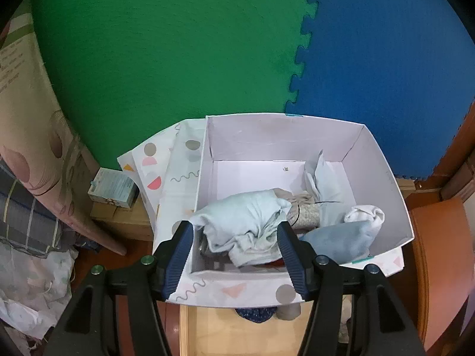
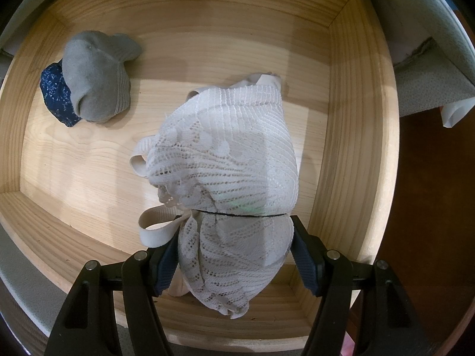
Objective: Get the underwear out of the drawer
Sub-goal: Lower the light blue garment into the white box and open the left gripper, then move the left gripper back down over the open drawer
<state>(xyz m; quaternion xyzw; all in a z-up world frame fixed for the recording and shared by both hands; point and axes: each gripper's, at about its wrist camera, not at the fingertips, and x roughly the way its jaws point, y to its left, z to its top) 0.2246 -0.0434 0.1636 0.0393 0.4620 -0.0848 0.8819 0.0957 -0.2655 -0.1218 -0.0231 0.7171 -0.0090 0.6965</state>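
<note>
The wooden drawer fills the right wrist view from above. My right gripper is shut on a white lace undergarment, which bulges between the blue pads with its straps hanging at the left. A grey garment and a dark blue speckled one lie at the drawer's far left. In the left wrist view my left gripper stands open over a white patterned box. A pale bluish garment lies in the box between and below the fingers, untouched by the pads.
The box also holds a grey-blue garment, a white one and a beige one. Its flaps spread left. A small carton sits beside it. Green and blue foam mats cover the floor beyond.
</note>
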